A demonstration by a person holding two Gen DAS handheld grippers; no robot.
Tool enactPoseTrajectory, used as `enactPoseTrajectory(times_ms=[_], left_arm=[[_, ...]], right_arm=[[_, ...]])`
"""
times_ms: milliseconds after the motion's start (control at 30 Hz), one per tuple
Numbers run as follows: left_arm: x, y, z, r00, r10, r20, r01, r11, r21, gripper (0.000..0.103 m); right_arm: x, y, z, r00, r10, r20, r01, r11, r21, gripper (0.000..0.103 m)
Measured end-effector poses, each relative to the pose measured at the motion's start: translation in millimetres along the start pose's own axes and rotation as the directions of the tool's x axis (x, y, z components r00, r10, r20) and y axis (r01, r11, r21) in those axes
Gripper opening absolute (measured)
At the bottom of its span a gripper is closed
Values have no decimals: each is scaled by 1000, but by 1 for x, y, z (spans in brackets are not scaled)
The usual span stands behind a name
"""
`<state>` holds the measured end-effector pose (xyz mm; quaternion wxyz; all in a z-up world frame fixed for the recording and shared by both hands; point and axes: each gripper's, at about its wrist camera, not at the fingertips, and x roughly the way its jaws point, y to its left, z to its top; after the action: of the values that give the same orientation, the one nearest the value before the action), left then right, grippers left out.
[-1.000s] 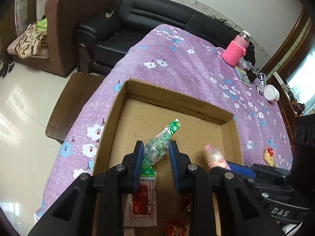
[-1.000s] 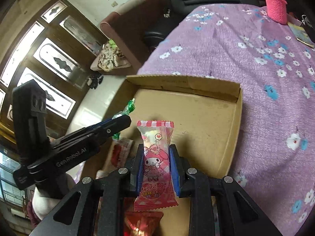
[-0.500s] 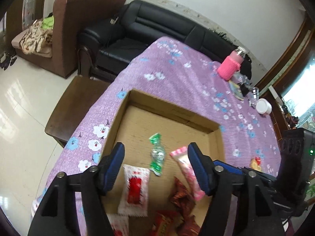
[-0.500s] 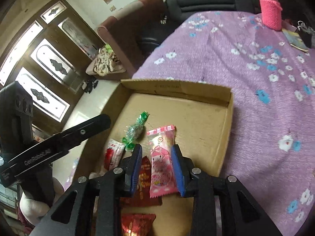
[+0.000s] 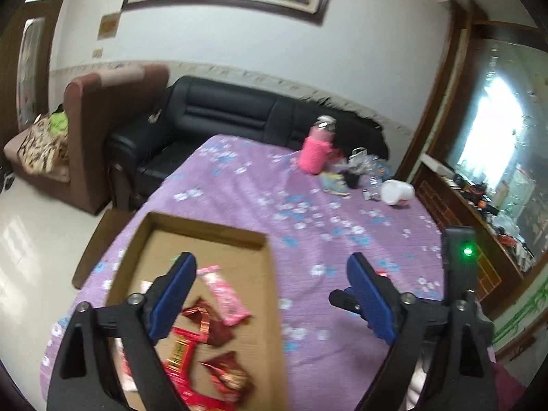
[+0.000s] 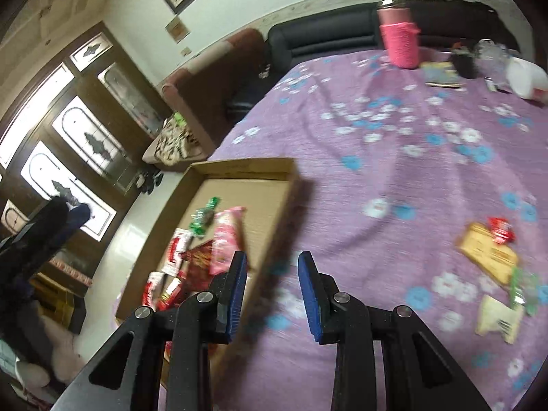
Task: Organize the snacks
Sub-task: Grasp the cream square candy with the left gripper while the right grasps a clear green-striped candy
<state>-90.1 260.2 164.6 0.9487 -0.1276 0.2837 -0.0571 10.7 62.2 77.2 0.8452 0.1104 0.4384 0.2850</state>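
A shallow cardboard box (image 5: 205, 227) (image 6: 239, 166) lies on the purple flowered tablecloth. It holds a pink snack pack (image 5: 224, 294) (image 6: 226, 236), a green candy (image 6: 203, 217), and several red wrappers (image 5: 205, 322) (image 6: 178, 250). My left gripper (image 5: 274, 294) is wide open and empty above the box's right edge. My right gripper (image 6: 272, 294) is open and empty over the box's right wall. More snacks lie loose on the cloth at the right: a tan pack (image 6: 488, 255), a small red one (image 6: 500, 229) and a white one (image 6: 496, 318).
A pink-sleeved bottle (image 5: 316, 147) (image 6: 399, 39), a white cup (image 5: 397, 191) (image 6: 525, 75) and small clutter stand at the table's far end. A black sofa (image 5: 222, 113) and a brown armchair (image 5: 99, 130) stand beyond the table.
Both grippers let go of their snacks, the green candy and the pink pack, which now lie in the box. Both have opened, lifted and swung to the right.
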Motion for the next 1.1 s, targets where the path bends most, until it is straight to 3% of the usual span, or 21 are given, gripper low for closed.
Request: enactPoseTrajectory(times_ms=[100, 167, 300, 500, 633, 867, 1100], left_arm=[[-1, -25, -12, 995, -98, -13, 98, 995, 3, 102], [5, -45, -26, 981, -187, -61, 187, 982, 1, 102], [13, -74, -52, 966, -236, -106, 238, 971, 5, 102], [43, -95, -87, 944, -253, -212, 248, 967, -48, 102], [54, -105, -99, 938, -241, -249, 241, 970, -30, 102], [60, -109, -109, 933, -221, -285, 225, 974, -20, 102], [63, -105, -112, 929, -220, -296, 219, 975, -37, 102]], right_arm=[[-23, -29, -5, 999, -27, 37, 25, 999, 46, 34], [-41, -56, -9, 996, -57, 68, 51, 994, 98, 34], [-69, -101, -16, 988, -106, 111, 83, 977, 195, 34], [-94, -156, -30, 981, -141, 129, 96, 947, 308, 33], [-93, -177, -36, 985, -133, 112, 88, 938, 334, 33], [-81, -192, -41, 989, -108, 105, 62, 928, 367, 33], [-68, -198, -32, 984, -154, 92, 111, 925, 364, 33]])
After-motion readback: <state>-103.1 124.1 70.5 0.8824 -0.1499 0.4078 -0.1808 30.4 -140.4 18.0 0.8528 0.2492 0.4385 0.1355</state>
